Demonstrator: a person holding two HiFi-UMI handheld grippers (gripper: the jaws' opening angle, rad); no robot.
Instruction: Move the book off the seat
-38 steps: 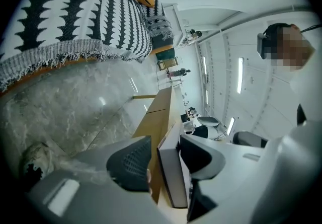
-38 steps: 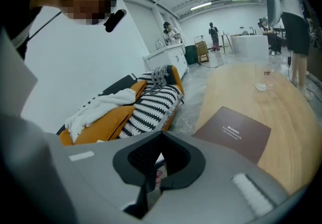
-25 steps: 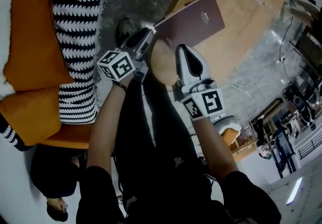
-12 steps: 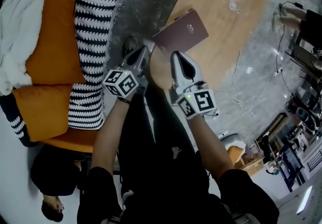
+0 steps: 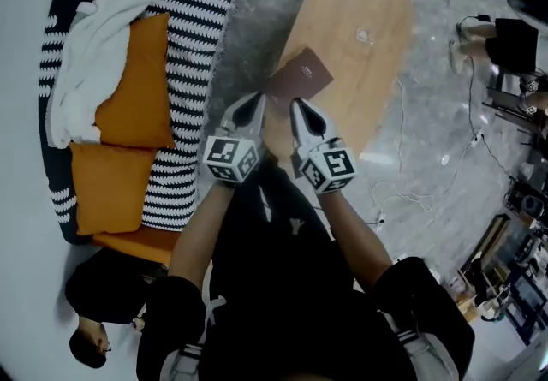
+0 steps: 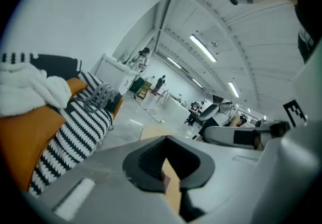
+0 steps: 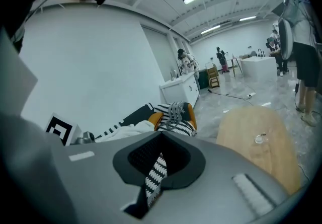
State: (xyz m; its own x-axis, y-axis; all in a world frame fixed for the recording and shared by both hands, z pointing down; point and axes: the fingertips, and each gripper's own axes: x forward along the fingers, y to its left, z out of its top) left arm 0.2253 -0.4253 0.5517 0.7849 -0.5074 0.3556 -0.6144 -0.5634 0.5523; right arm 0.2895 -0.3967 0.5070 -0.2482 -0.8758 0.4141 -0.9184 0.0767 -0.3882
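left gripper [image 5: 255,101]: jaws pressed together, nothing in them. In its own view only a sliver of light wood shows through the notch.
right gripper [image 5: 298,104]: jaws together too, empty. A strip of the striped throw [image 7: 156,172] peeks through the gap.
book [image 5: 300,80]: dark maroon, lying flat on the near end of the worktop, just past both sets of jaw tips. Can't tell if its near corner touches the left tip.
worktop [image 5: 351,88]: oval, light wood, near end hidden behind the grippers.
small clear thing [image 5: 363,34]: farther along the worktop, too tiny to name.
sofa [image 5: 116,182]: left of the worktop, with orange cushions and a white blanket [image 5: 94,62]. Far end is cut off.
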